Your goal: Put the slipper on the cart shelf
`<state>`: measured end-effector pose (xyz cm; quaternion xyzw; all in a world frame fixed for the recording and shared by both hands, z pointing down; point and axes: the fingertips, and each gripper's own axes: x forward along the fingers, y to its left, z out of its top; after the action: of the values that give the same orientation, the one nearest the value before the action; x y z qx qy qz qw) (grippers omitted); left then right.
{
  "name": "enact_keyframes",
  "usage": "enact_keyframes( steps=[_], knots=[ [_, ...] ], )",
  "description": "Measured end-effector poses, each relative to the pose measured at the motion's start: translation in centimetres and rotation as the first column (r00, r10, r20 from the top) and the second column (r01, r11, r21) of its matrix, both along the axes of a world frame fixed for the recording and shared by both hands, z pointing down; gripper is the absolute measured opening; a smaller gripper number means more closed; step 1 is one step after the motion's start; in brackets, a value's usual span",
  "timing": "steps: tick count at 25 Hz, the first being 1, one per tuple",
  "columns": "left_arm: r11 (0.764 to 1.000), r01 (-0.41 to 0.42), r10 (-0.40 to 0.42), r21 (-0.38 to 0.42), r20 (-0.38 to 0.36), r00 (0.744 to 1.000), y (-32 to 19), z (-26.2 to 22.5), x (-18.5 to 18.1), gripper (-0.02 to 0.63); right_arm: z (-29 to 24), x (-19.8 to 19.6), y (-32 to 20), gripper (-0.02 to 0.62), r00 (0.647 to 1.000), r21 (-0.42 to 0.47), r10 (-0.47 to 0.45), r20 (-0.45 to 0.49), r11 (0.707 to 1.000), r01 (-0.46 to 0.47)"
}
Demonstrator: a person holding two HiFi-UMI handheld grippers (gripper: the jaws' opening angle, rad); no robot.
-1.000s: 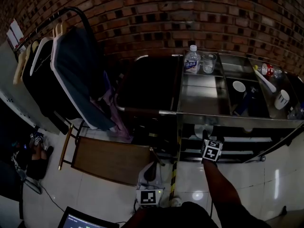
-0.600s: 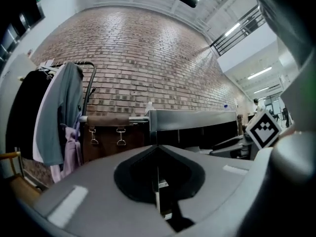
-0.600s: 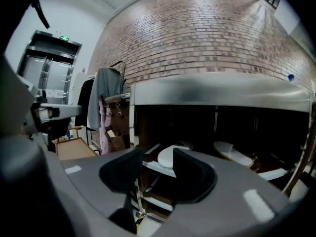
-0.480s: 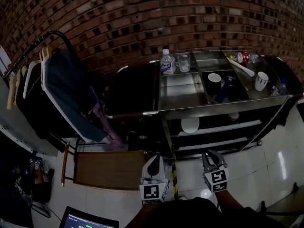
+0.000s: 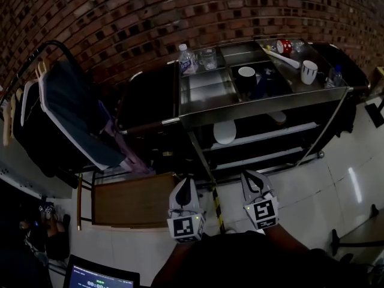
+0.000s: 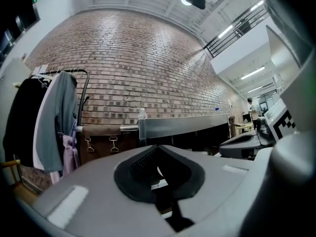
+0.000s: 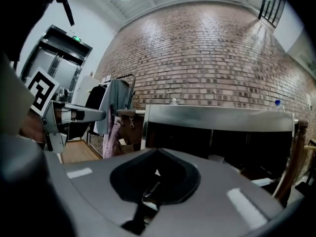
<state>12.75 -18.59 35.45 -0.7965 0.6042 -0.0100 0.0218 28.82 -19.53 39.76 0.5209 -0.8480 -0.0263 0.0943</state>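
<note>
The white oval slipper (image 5: 225, 132) seems to lie already on the grey steel cart's middle shelf (image 5: 270, 135), ahead between both claws; the right gripper (image 5: 252, 177), just pressed shut on nothing, looks slightly nearer than the left gripper (image 5: 186, 185), likewise closed and empty

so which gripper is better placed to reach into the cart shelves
Right, probably. The right gripper hangs in front of the cart's open shelves, where a pale shape, likely the slipper, lies. The left gripper sits off toward the wooden board. Both are shut and empty.
</note>
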Motion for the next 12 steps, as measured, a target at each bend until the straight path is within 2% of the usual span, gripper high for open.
enact_keyframes(
  steps=[6, 12],
  knots=[
    [1.0, -0.01, 0.01, 0.016, 0.002, 1.0, 1.6, -0.3, 0.4, 0.013, -2.1, 0.0, 0.7, 0.002, 0.999, 0.065, 0.022, 0.03, 0.998, -0.024],
    [1.0, -0.014, 0.014, 0.002, 0.004, 1.0, 2.1, 0.0, 0.2, 0.014, -2.8, -0.8, 1.0, 0.002, 0.999, 0.08, 0.018, 0.028, 0.997, -0.02]
  ],
)
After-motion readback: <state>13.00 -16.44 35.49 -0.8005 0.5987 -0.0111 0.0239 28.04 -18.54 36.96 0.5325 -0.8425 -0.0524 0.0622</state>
